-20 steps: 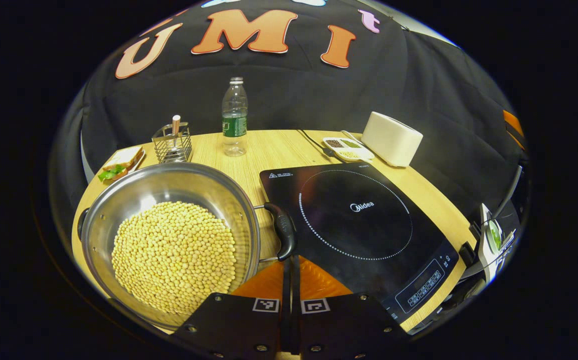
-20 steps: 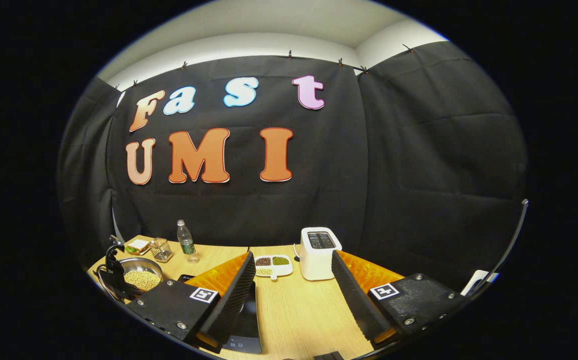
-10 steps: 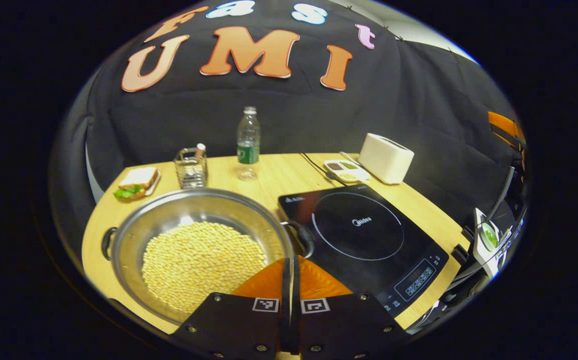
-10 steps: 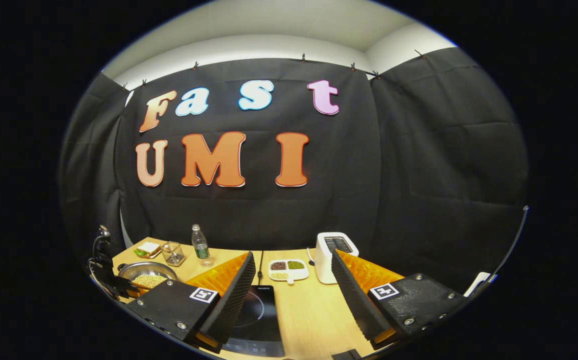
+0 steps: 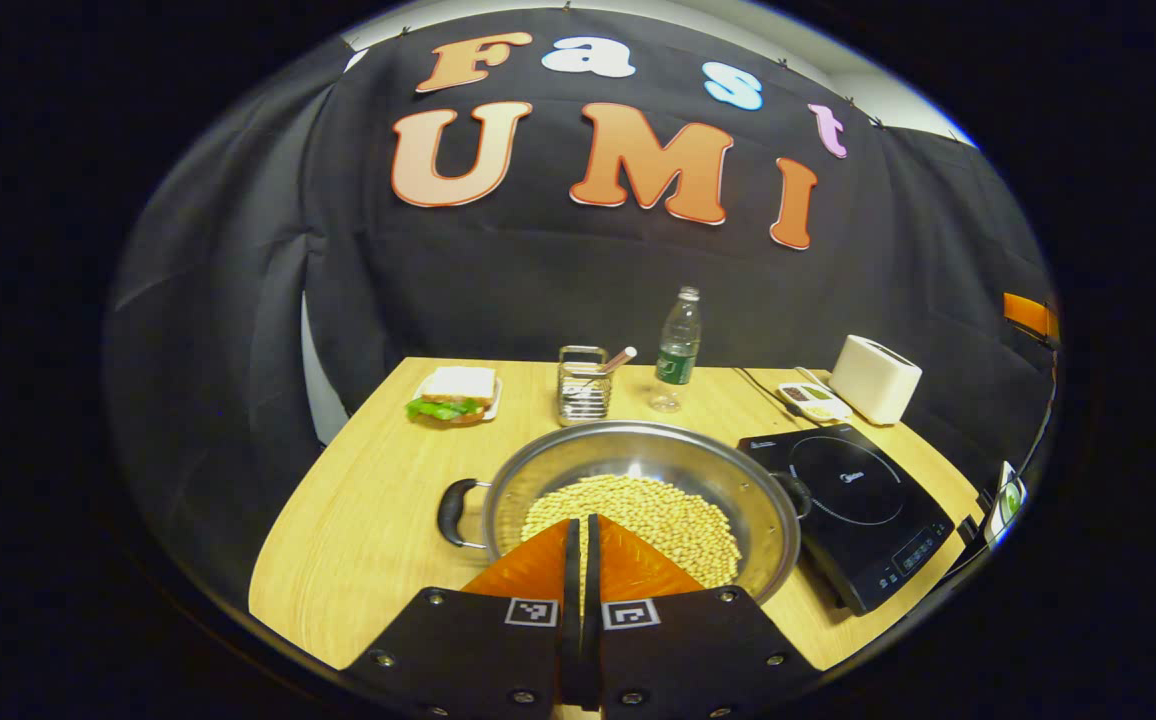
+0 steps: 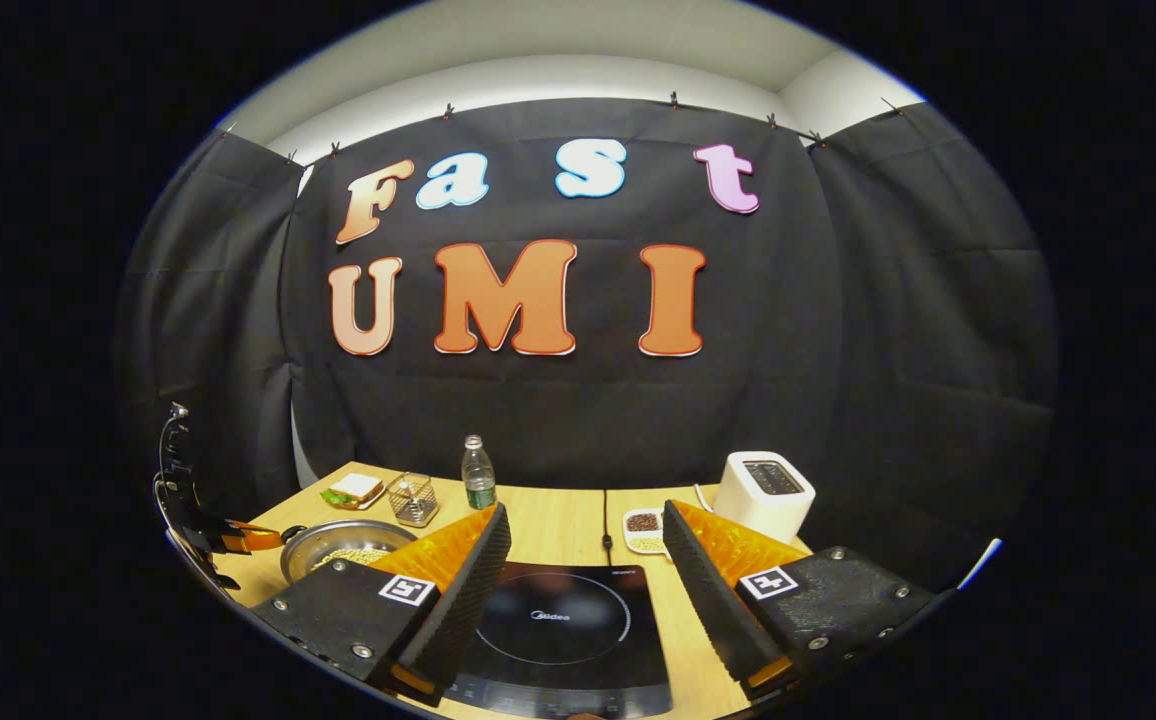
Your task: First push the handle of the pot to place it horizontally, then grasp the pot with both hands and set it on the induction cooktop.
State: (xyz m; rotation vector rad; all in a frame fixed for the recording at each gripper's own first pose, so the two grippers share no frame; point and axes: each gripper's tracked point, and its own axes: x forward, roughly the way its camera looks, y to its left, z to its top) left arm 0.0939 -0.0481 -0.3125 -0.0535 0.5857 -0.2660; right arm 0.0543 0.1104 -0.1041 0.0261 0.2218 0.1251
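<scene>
Table (image 5: pixel 368 500) of pale wood, carrying all the objects; the cooktop (image 5: pixel 863 505) lies flat, ahead and to the right of the left claw (image 5: pixel 581 540) and directly beneath the gap of the right claw (image 6: pixel 586 560), with its cooking ring bare. The pot (image 5: pixel 643 500), a wide steel pan holding pale beans (image 5: pixel 638 515), stands on the table just ahead of the left claw's tips and to the left of the cooktop, close beside it; its two loop handles, the left handle (image 5: pixel 453 512) and the right handle (image 5: pixel 796 493), appear to lie level on either side, so the pushing step is judged complete. Left claw: fingers pressed together with nothing between them, raised above the pot's near rim. Right claw: fingers spread wide, empty, above the cooktop, with the pot far to its left. Remaining, as judged: open the left claw, seat each claw on a handle, lift, and set the pot on the ring. Farther ahead of the left claw: toaster (image 5: pixel 875 378), bottle (image 5: pixel 676 350), wire holder (image 5: pixel 583 385), sandwich (image 5: pixel 453 393).
</scene>
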